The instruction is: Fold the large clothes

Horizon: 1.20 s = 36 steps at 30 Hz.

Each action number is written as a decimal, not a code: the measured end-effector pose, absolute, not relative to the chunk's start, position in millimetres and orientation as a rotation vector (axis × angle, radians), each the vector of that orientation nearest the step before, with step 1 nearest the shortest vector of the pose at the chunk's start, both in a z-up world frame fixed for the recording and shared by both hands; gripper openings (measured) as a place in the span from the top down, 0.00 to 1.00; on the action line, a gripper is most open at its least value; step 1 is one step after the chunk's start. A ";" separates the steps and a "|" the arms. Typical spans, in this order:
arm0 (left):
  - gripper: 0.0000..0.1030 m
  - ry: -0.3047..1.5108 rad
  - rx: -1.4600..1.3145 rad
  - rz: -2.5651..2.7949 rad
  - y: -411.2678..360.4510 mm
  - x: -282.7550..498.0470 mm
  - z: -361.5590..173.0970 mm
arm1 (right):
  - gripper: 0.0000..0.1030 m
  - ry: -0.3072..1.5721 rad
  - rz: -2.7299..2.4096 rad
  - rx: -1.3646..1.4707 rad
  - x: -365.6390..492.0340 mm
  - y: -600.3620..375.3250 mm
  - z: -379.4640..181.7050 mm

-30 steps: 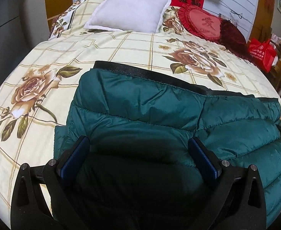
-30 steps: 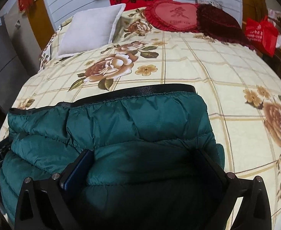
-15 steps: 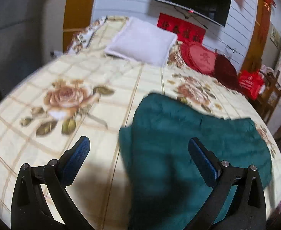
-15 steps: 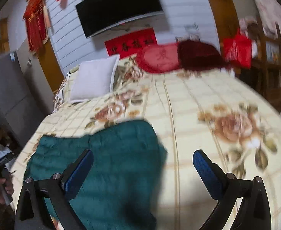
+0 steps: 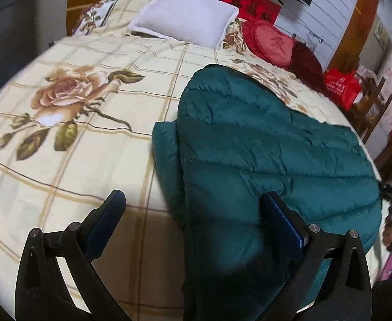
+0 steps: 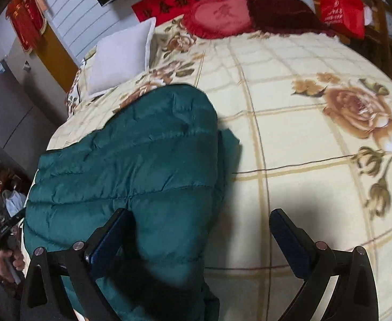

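The dark green quilted down jacket [image 5: 263,144] lies folded on the floral bedspread [image 5: 83,133], near the foot edge of the bed and closest to me. In the left wrist view it fills the right half of the frame; in the right wrist view the same jacket [image 6: 131,165] fills the left half. A narrower layer of the same fabric protrudes from beneath the top layer along one side edge, visible in both views.

I hold the left gripper [image 5: 193,219] above the jacket's near edge with its jaws spread wide — nothing is between them. The right-hand pad sits over the green fabric; the left-hand pad sits over bare bedspread. I cannot tell whether either pad touches the surface.

I hold the right gripper [image 6: 198,232] in the mirrored position, jaws equally wide and empty — its left-hand pad over the jacket, its right-hand pad over the bedspread.

At the head of the bed lie a white pillow [image 5: 185,18], a red heart-shaped cushion [image 5: 271,42] and a dark red cushion [image 5: 305,58] just beside it. A red banner [image 6: 172,0] with dark characters hangs on the wall behind. A red bag [image 5: 342,87] sits off the far side of the bed.
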<state>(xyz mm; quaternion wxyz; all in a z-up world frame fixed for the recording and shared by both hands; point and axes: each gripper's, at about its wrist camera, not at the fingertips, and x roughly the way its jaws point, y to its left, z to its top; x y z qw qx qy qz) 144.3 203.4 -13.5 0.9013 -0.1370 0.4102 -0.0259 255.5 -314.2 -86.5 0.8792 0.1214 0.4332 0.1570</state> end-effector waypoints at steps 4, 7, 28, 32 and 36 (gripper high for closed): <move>0.00 0.864 -0.334 -0.065 213.7 158.8 -20.0 | 0.00 0.958 0.403 0.376 267.4 -325.6 -104.5; 0.00 0.907 -0.428 -0.097 222.9 171.9 -31.2 | 0.00 0.935 0.435 0.368 271.1 -325.1 -107.9; 0.59 0.864 -0.320 -0.258 201.3 187.7 -25.1 | 0.22 0.900 0.671 0.267 294.0 -278.8 -98.2; 0.70 0.823 -0.228 -0.213 188.1 181.4 -14.9 | 0.38 0.851 0.640 0.181 285.0 -266.6 -88.7; 0.76 0.770 -0.237 -0.189 189.1 172.6 -1.0 | 0.54 0.786 0.603 0.126 277.1 -263.1 -72.8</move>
